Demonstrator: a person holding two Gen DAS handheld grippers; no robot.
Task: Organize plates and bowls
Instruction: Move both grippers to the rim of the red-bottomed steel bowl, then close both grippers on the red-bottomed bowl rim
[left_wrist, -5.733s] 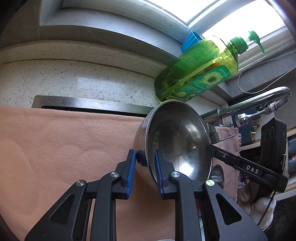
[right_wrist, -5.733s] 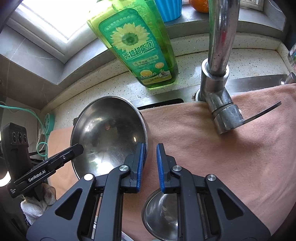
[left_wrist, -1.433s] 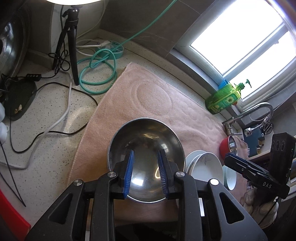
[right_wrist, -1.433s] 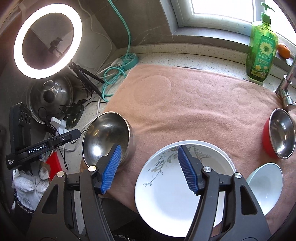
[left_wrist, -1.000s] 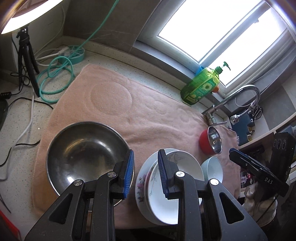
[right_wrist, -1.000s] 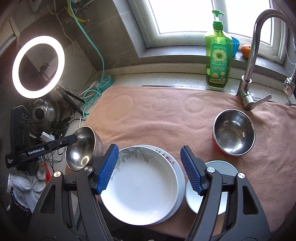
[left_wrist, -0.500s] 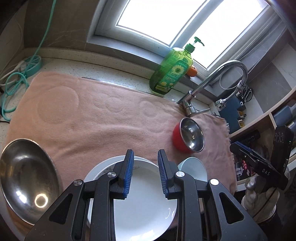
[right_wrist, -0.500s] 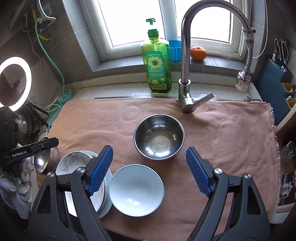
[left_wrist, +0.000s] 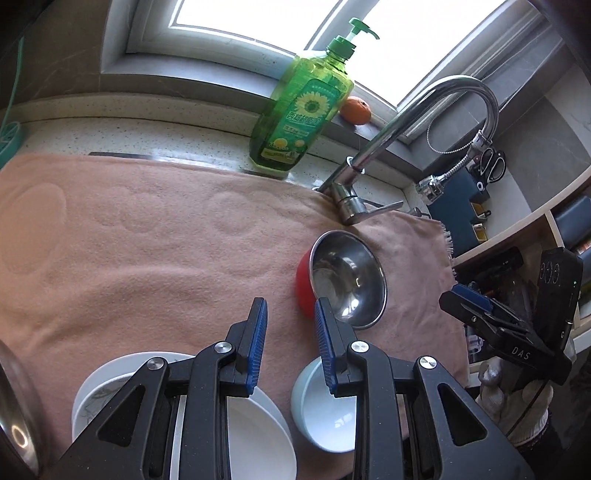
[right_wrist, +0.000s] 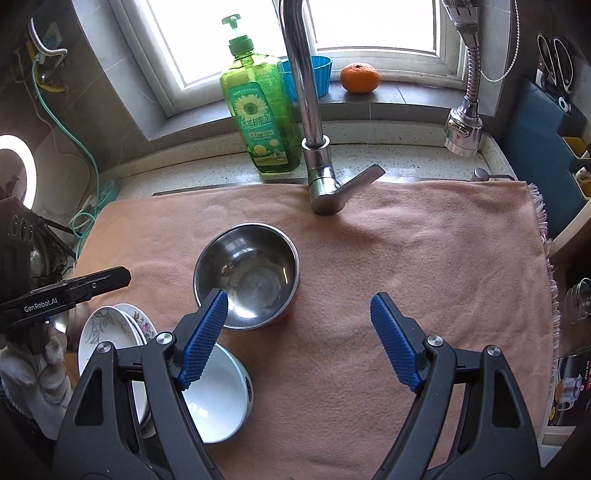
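Observation:
A steel bowl with a red outside (left_wrist: 347, 284) (right_wrist: 246, 275) sits on the pink towel (left_wrist: 147, 251) (right_wrist: 406, 251) near the tap. A small white bowl (left_wrist: 325, 413) (right_wrist: 216, 397) lies in front of it. A stack of white flowered plates (left_wrist: 122, 376) (right_wrist: 107, 332) lies to the left. A large steel bowl's rim (left_wrist: 14, 417) shows at the far left. My left gripper (left_wrist: 290, 339) is open a little and empty, above the towel between plates and small bowl. My right gripper (right_wrist: 299, 339) is wide open and empty, right of the bowls.
A green soap bottle (left_wrist: 299, 110) (right_wrist: 260, 118), the tap (left_wrist: 388, 147) (right_wrist: 314, 110), an orange (right_wrist: 359, 77) and a blue cup (right_wrist: 314, 77) stand at the back by the window. Shelves with items are on the right (left_wrist: 498, 206). A ring light (right_wrist: 14, 170) and cables are on the left.
Both grippers have swung right, from the large steel bowl and plates toward the tap side. The view has dropped closer to the towel. The right gripper stays wide open.

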